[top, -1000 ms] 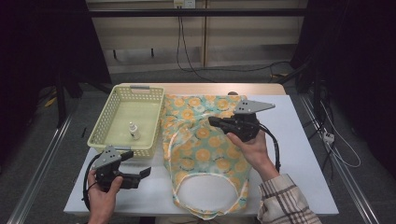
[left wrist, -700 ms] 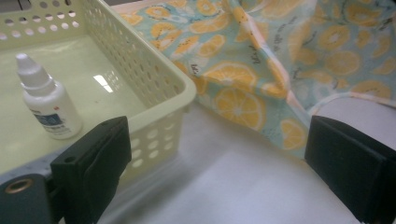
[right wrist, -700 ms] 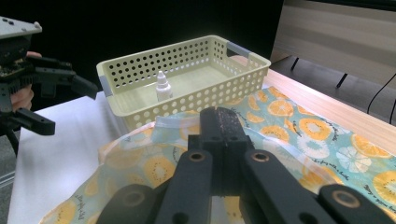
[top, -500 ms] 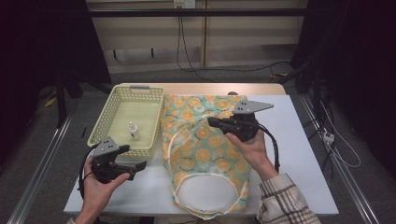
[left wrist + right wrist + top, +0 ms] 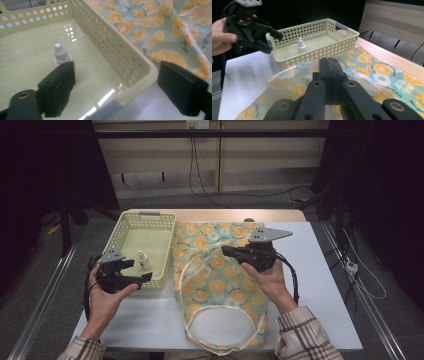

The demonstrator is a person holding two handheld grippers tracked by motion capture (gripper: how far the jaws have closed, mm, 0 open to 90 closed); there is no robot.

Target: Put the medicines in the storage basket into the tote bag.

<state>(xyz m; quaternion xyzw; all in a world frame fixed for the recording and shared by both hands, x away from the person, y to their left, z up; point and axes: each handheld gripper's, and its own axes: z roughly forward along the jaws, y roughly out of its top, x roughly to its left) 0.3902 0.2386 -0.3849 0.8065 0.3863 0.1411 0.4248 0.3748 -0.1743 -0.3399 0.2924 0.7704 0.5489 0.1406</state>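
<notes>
1. In the high view, the left tongs (image 5: 142, 279) are hanging at the near right corner of the pale yellow basket (image 5: 122, 228), their jaws spread with nothing between them and having just been closing a little. A small white dropper bottle (image 5: 144, 260) is standing upright inside the basket, near that corner. The right tongs (image 5: 226, 251) are lying over the orange-print cloth bag (image 5: 210, 285), which is spreading flat on the white bench (image 5: 330, 290) just beside the basket; their jaws are pressed together.

2. In the left gripper view, the two black jaws are standing wide apart, straddling the basket's corner (image 5: 140, 67): one jaw is hanging inside the basket in front of the bottle (image 5: 61, 53), the other outside over the bench, next to the bag (image 5: 160, 27). Neither pad is touching the bottle.

3. In the right gripper view, the right tongs (image 5: 331, 65) are showing their jaws pressed together above the bag (image 5: 372, 67), pinching nothing that can be made out. Beyond them the basket (image 5: 337, 45) is holding the upright bottle (image 5: 301, 45), and the left tongs (image 5: 274, 41) are hovering at its corner.
</notes>
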